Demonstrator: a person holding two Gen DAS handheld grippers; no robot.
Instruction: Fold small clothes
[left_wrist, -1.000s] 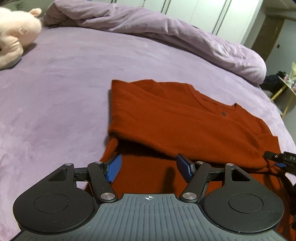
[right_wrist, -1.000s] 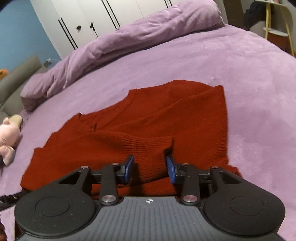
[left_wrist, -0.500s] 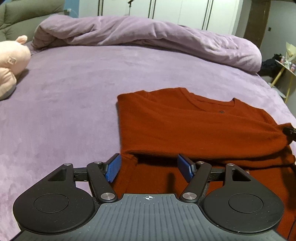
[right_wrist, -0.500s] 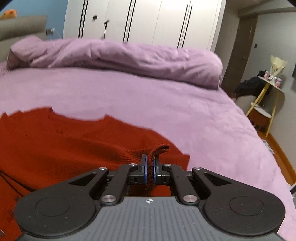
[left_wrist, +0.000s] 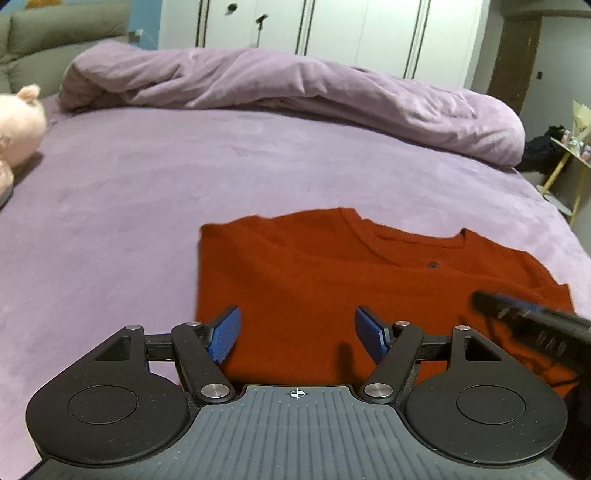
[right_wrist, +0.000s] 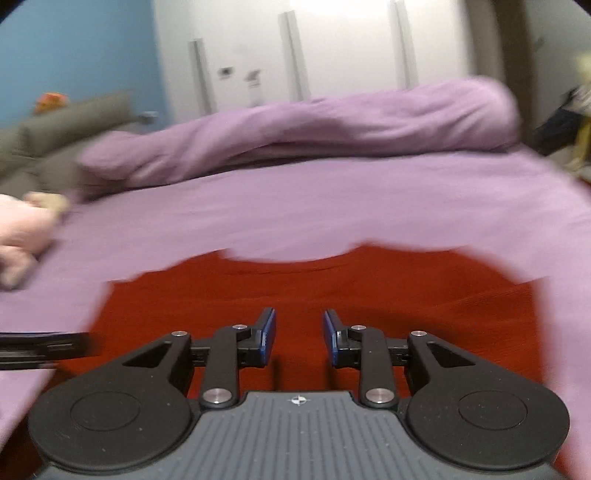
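A rust-red sweater (left_wrist: 332, 280) lies flat on the purple bed, its neckline with a dark button toward the far side. My left gripper (left_wrist: 297, 338) is open and empty, low over the sweater's near left part. My right gripper (right_wrist: 299, 338) is open and empty over the sweater (right_wrist: 332, 291); this view is blurred. The right gripper's fingers (left_wrist: 524, 321) show at the right edge of the left wrist view, and the left gripper's fingers (right_wrist: 40, 349) show at the left edge of the right wrist view.
The purple bed sheet (left_wrist: 147, 192) spreads to the left and beyond the sweater. A rolled purple duvet (left_wrist: 295, 92) lies across the far side. A pink plush toy (left_wrist: 18, 125) sits at the far left. A yellow side table (left_wrist: 569, 166) stands right of the bed.
My right gripper, shut on the sweater's sleeve cuff half a second ago, has opened and let it go. The folded sleeve now lies flat. My left gripper stayed open.
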